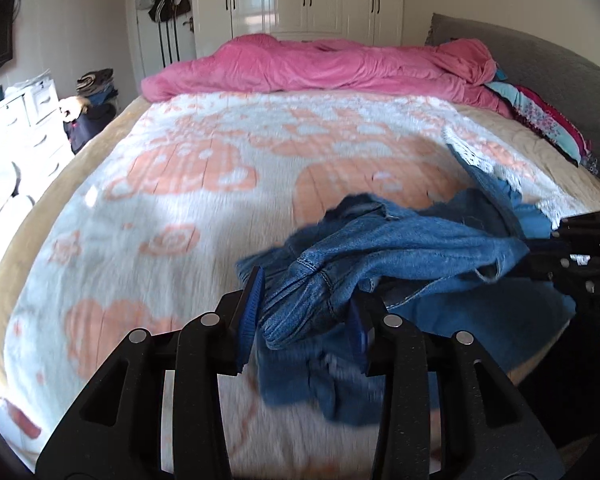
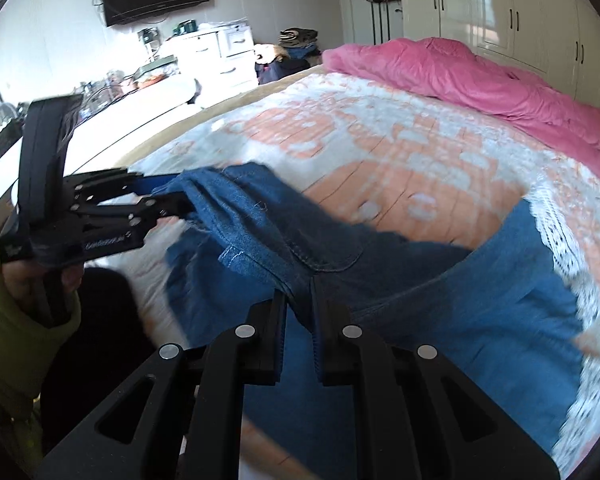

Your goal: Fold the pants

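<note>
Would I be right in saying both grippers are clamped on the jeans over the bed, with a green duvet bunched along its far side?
Not quite: the duvet is pink, not green, as the left wrist view shows. The rest holds: the left gripper and right gripper both clamp the jeans over the bed.

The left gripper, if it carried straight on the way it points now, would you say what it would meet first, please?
Probably the denim pants bunched between its fingers; the left gripper already holds them. Beyond lies the patterned blanket, though depth is unclear.
</note>
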### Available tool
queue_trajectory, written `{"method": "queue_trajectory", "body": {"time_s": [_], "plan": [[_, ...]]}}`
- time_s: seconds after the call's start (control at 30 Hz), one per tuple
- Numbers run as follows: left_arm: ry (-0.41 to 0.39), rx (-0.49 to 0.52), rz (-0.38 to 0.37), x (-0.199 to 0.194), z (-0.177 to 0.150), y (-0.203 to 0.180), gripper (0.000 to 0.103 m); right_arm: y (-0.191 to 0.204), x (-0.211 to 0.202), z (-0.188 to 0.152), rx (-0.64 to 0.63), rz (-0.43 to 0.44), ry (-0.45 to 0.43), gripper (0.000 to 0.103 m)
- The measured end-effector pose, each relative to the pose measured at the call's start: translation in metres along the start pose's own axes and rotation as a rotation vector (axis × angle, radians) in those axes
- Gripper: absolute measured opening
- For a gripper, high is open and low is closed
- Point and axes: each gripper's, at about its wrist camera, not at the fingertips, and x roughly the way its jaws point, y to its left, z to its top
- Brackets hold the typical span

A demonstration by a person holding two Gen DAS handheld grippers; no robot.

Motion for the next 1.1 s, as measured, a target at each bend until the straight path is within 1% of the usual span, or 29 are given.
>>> {"method": "queue_trajectory", "body": {"time_s": [0.1, 0.2, 0.3, 0.37, 0.43, 0.5, 0.57, 0.67, 0.73, 0.8, 0.83, 0.9, 0.97, 1.03, 1.07, 1.1], "plan": [[0.033, 0.014, 0.008, -0.003, -0.012, -0.001, 0.033, 0.012, 0.002, -0.016, 0.004, 0.012, 0.009, 0.011], [0.08, -0.017, -0.002, -0.002, -0.024, 0.006, 0.036, 0.017, 0.006, -0.029, 0.038, 0.039, 0.022, 0.011], [0.094, -0.022, 0.015, -0.002, -0.027, 0.008, 0.039, 0.026, 0.015, -0.038, 0.034, 0.053, 0.054, 0.011], [0.121, -0.02, 0.023, -0.001, -0.031, 0.008, 0.041, 0.032, 0.021, -0.043, 0.021, 0.047, 0.071, 0.012], [0.139, -0.025, 0.025, 0.0, -0.035, 0.01, 0.044, 0.034, 0.024, -0.048, 0.018, 0.04, 0.082, 0.013], [0.146, -0.032, 0.023, -0.003, -0.038, 0.013, 0.051, 0.032, 0.025, -0.049, 0.032, 0.048, 0.085, 0.013], [0.158, -0.049, 0.007, -0.006, -0.043, 0.018, 0.055, 0.03, 0.027, -0.052, 0.045, 0.056, 0.092, 0.013], [0.172, -0.073, -0.012, -0.013, -0.049, 0.025, 0.056, 0.03, 0.03, -0.056, 0.047, 0.056, 0.098, 0.013], [0.168, -0.083, 0.006, -0.021, -0.051, 0.029, 0.056, 0.031, 0.03, -0.058, 0.051, 0.059, 0.099, 0.014], [0.142, -0.106, 0.002, -0.031, -0.047, 0.031, 0.056, 0.032, 0.031, -0.06, 0.049, 0.063, 0.104, 0.015], [0.122, -0.116, -0.014, -0.036, -0.043, 0.031, 0.056, 0.033, 0.031, -0.061, 0.049, 0.065, 0.105, 0.015], [0.094, -0.107, -0.039, -0.039, -0.033, 0.024, 0.056, 0.034, 0.032, -0.063, 0.046, 0.068, 0.107, 0.016], [0.091, -0.074, -0.064, -0.032, -0.022, 0.009, 0.056, 0.034, 0.033, -0.065, 0.058, 0.075, 0.111, 0.016], [0.106, -0.048, -0.104, -0.019, -0.017, -0.005, 0.056, 0.033, 0.033, -0.066, 0.061, 0.078, 0.113, 0.016], [0.128, -0.035, -0.11, -0.011, -0.018, -0.012, 0.056, 0.033, 0.033, -0.067, 0.06, 0.077, 0.114, 0.017], [0.163, -0.019, -0.096, 0.0, -0.02, -0.017, 0.056, 0.033, 0.032, -0.067, 0.058, 0.081, 0.113, 0.019]]}}
